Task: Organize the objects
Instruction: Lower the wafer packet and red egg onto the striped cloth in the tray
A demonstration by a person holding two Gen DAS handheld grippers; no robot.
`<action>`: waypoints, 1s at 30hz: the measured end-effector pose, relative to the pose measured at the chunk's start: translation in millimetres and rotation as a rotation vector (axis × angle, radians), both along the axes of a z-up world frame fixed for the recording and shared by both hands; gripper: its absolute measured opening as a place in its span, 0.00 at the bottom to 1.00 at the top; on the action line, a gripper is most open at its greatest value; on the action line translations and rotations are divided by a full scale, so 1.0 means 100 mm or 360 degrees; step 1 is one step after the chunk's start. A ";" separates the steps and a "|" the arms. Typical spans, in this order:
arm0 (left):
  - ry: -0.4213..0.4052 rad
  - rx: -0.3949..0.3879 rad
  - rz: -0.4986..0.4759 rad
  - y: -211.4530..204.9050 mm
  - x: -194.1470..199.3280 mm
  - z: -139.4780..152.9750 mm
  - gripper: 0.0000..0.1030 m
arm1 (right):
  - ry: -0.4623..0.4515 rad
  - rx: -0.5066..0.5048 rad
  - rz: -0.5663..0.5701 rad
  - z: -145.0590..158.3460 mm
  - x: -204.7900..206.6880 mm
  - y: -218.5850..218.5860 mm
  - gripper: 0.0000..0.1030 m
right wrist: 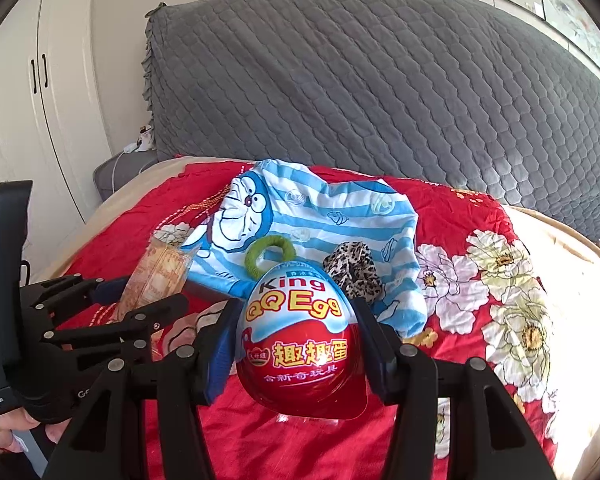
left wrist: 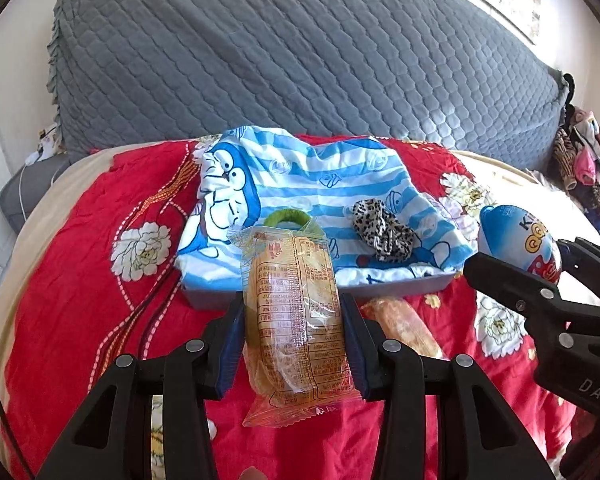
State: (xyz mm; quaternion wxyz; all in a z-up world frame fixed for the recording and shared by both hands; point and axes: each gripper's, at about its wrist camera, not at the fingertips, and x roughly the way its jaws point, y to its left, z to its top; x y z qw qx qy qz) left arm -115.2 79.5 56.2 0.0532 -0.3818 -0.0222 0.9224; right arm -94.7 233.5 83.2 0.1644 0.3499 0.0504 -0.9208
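My left gripper [left wrist: 294, 344] is shut on a clear-wrapped yellow bread packet [left wrist: 296, 320], which stands between its blue pads above the red bedspread. My right gripper [right wrist: 296, 344] is shut on a red and blue toy egg [right wrist: 300, 340]. Just beyond both lies a grey tray [left wrist: 400, 288] covered by a blue-striped cartoon cloth [left wrist: 300, 176]. A green hair ring [left wrist: 288, 218] and a leopard scrunchie [left wrist: 382, 232] rest on the cloth. The left wrist view has the right gripper [left wrist: 520, 256] with the egg [left wrist: 516, 236] at the right. The right wrist view has the left gripper [right wrist: 140, 300] and packet [right wrist: 160, 276] at the left.
Another wrapped snack [left wrist: 404, 328] lies on the red floral bedspread [left wrist: 80, 260] in front of the tray. A grey quilted headboard [left wrist: 300, 60] rises behind. Clothes [left wrist: 588, 160] pile up at the far right, a white wardrobe [right wrist: 40, 80] stands left. A hand [right wrist: 4, 428] grips the left tool.
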 end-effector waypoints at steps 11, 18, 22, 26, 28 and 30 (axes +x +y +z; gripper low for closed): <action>-0.0013 0.0002 -0.0012 0.04 -0.36 -0.13 0.45 | 0.0002 0.0010 -0.0010 -0.15 -0.36 -0.03 0.53; -0.0019 -0.0003 -0.0006 0.02 -0.59 -0.24 0.45 | 0.0060 -0.0018 -0.0009 -0.13 -0.57 -0.01 0.53; -0.0019 0.0018 -0.0007 0.01 -0.70 -0.30 0.45 | 0.0068 -0.0013 0.0003 -0.21 -0.67 -0.02 0.53; -0.0017 0.0015 0.0007 0.00 -0.80 -0.36 0.45 | 0.0062 -0.0002 0.0010 -0.31 -0.77 -0.04 0.53; -0.0021 0.0017 0.0012 0.00 -0.84 -0.40 0.45 | 0.0062 0.0001 0.0010 -0.36 -0.82 -0.04 0.53; -0.0026 -0.0008 0.0009 0.00 -0.88 -0.42 0.45 | 0.0059 -0.0003 0.0016 -0.40 -0.86 -0.04 0.53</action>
